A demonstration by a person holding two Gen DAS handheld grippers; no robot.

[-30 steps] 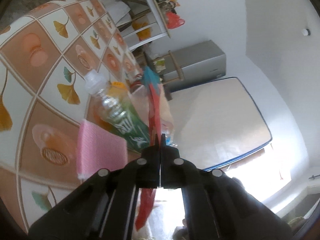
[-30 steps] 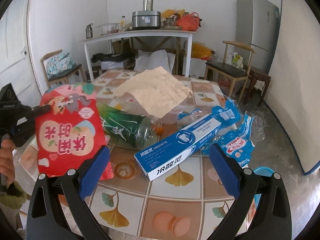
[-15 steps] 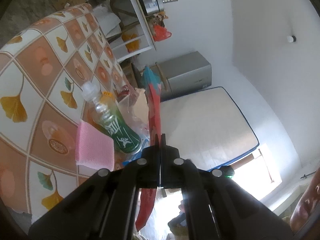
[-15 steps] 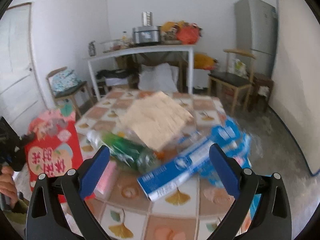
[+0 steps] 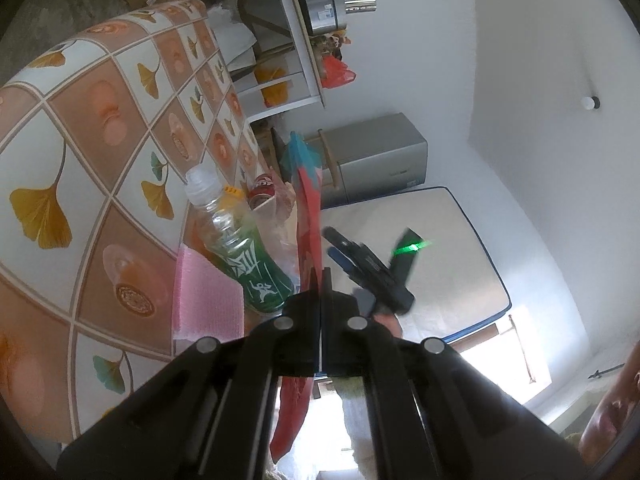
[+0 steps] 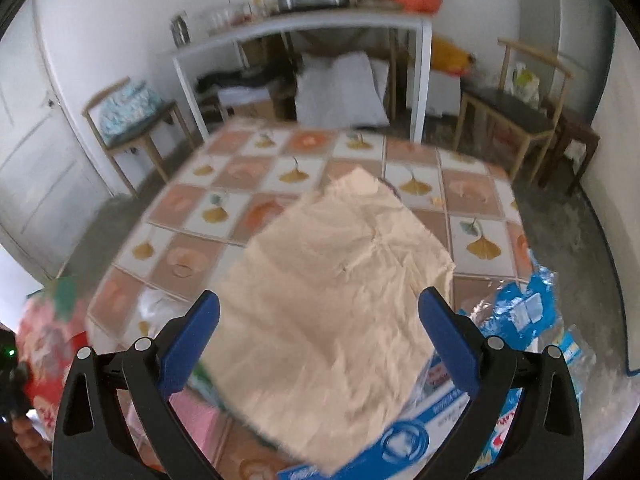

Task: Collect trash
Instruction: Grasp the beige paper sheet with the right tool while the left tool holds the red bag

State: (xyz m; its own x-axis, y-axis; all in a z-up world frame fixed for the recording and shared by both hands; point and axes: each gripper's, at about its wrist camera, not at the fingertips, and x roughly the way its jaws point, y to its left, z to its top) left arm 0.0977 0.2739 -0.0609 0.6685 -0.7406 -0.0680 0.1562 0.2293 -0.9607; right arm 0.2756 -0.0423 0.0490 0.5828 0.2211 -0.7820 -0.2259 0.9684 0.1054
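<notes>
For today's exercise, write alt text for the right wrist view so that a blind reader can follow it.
The open right gripper hovers over a crumpled beige paper sheet on a tiled table, above a blue toothpaste box. A red snack bag shows at far left.

- White brush-style characters and a small running figure on the green label of the plastic bottle [image 5: 256,276]; characters not legible.
- Red printing on the blue-and-white plastic bag [image 6: 516,420], too blurred to read.
- White lettering on the blue box [image 6: 404,440], unreadable.
- Markings on the red packet [image 6: 48,360], blurred.
</notes>
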